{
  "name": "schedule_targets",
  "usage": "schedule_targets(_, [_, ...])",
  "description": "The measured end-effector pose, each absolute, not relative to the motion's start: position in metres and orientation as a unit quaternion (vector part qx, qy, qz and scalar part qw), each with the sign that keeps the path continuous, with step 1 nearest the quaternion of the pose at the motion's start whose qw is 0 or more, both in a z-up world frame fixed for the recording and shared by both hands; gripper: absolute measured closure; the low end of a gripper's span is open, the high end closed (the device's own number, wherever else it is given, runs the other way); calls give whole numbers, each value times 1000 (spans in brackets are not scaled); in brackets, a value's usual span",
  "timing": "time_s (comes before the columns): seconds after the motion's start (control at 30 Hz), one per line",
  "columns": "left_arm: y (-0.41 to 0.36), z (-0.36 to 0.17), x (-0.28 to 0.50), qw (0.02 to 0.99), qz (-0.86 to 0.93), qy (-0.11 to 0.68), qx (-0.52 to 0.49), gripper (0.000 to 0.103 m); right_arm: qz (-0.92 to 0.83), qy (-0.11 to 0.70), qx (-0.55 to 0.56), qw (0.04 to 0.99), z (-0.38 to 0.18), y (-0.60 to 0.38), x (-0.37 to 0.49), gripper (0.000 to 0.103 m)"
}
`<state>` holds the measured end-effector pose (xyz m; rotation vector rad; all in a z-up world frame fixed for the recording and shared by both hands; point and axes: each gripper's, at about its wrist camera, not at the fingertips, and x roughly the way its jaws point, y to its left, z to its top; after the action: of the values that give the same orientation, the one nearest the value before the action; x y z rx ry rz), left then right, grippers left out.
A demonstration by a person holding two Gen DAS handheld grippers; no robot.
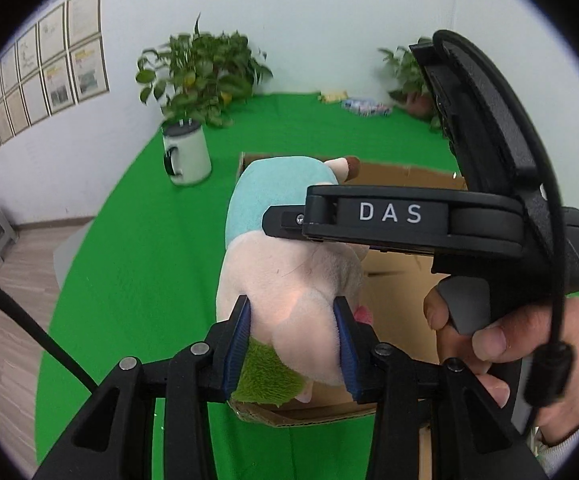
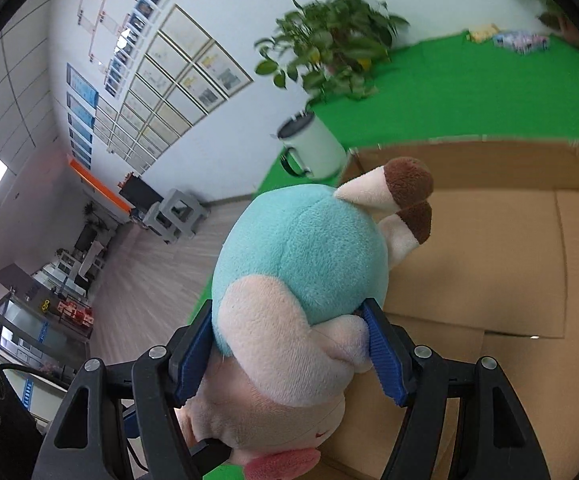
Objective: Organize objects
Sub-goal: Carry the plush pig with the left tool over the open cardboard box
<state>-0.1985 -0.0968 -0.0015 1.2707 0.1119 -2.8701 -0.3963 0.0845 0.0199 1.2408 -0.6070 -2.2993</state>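
A plush pig toy [image 1: 289, 264] with a pale pink head, teal body and brown-tipped feet hangs over an open cardboard box [image 1: 401, 280]. My left gripper [image 1: 292, 340] is shut on the toy's pink head. My right gripper [image 2: 289, 356] is shut on the toy [image 2: 301, 256] where the teal body meets the pink head. In the left wrist view the right gripper's black body [image 1: 429, 224], marked DAS, crosses above the toy, with the person's hand [image 1: 509, 344] on its handle. The box floor [image 2: 489, 264] lies below and to the right of the toy.
The box sits on a green cloth [image 1: 149, 260]. A white mug-shaped pot with a leafy plant [image 1: 187, 152] stands at the far left of the cloth. A second plant [image 1: 409, 76] and small packets [image 1: 365, 106] lie at the far edge. Grey stools [image 2: 177, 216] stand on the wooden floor.
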Motion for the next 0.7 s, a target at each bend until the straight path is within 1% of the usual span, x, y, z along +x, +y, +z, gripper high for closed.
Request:
schedule_targets(0.13, [-98, -25, -201, 1, -903, 36, 429, 64, -815, -232, 481, 224, -38, 81, -407, 35])
schedule_targets(0.3, [-99, -38, -201, -8, -893, 35, 450, 63, -796, -231, 515, 219, -81, 80, -414, 35])
schedule_targets(0.33, [-98, -39, -197, -8, -893, 32, 448, 62, -798, -227, 513, 221, -78, 76, -416, 34])
schedule_targets(0.4, [-97, -34, -190, -8, -897, 26, 441, 62, -806, -211, 505, 223, -82, 72, -415, 33])
schedule_targets(0.5, [-108, -22, -177, -25, -908, 49, 415, 62, -818, -184, 502, 214, -86, 61, -418, 31])
schedule_targets(0.57, [-119, -14, -169, -13, -916, 46, 398, 62, -824, -165, 499, 211, -84, 54, -416, 30])
schedule_targets(0.67, [-135, -15, -165, -5, -914, 63, 401, 62, -826, -176, 495, 203, -86, 52, -413, 26])
schedule_targets(0.7, [-142, -18, -167, -2, -911, 74, 407, 62, -828, -183, 491, 200, -84, 51, -412, 23])
